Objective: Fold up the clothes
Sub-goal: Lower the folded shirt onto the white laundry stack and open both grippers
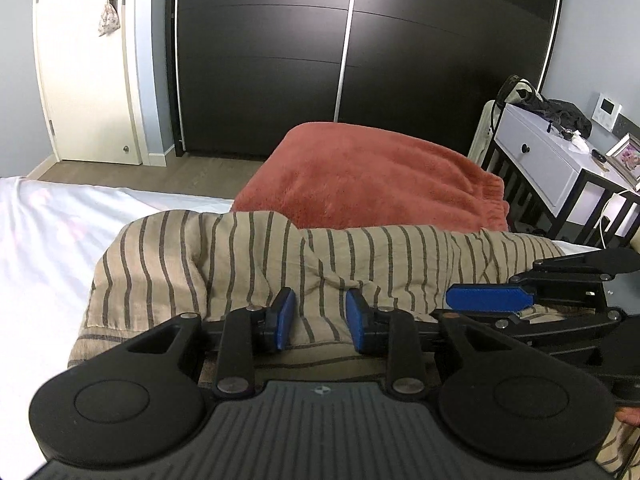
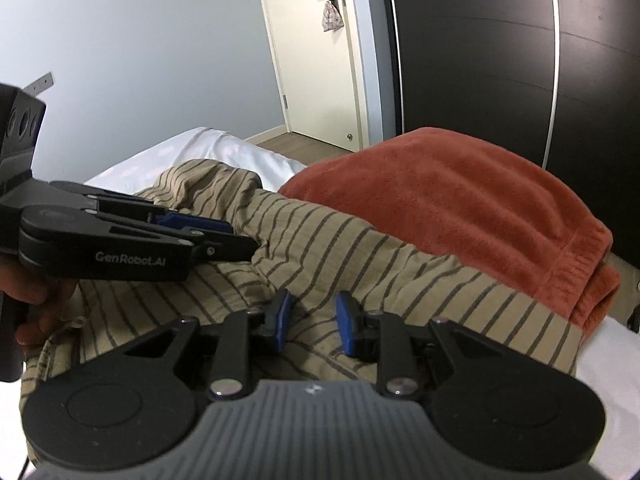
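Two garments lie on the white-sheeted bed (image 1: pixel 48 240): a rust-red fleece (image 1: pixel 360 172) toward its far edge, and against that a crumpled tan striped garment (image 1: pixel 240 260) nearer the tongs. Both tongs hang over the striped cloth, side by side. Left gripper (image 1: pixel 320 316) has blue pads parted, cloth showing in the gap, nothing pinched. Right gripper (image 2: pixel 310 322) stands likewise released above a fold.
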A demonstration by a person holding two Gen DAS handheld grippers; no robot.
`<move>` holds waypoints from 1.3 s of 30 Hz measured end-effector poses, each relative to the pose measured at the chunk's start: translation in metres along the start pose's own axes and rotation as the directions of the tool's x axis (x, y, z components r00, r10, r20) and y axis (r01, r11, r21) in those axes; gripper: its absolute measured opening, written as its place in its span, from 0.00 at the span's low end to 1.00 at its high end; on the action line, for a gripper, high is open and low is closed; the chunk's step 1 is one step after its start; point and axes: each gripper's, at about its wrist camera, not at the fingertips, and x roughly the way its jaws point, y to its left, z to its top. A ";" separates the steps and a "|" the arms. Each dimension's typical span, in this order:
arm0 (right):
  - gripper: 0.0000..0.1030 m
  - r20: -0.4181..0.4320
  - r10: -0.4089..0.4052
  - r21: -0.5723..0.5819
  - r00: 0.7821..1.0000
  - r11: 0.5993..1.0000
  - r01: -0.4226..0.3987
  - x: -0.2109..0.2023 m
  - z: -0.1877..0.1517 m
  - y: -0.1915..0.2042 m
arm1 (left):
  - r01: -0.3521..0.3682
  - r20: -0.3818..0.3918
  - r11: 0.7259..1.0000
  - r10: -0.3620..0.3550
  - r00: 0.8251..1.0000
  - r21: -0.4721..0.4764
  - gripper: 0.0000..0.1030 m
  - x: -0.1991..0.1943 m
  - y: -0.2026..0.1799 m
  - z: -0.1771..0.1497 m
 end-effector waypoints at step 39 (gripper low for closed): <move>0.43 0.007 0.061 -0.107 0.998 0.992 -0.060 -0.148 -0.074 0.039 | -0.278 0.066 0.960 0.279 0.958 -0.027 0.28 -0.157 -0.054 -0.098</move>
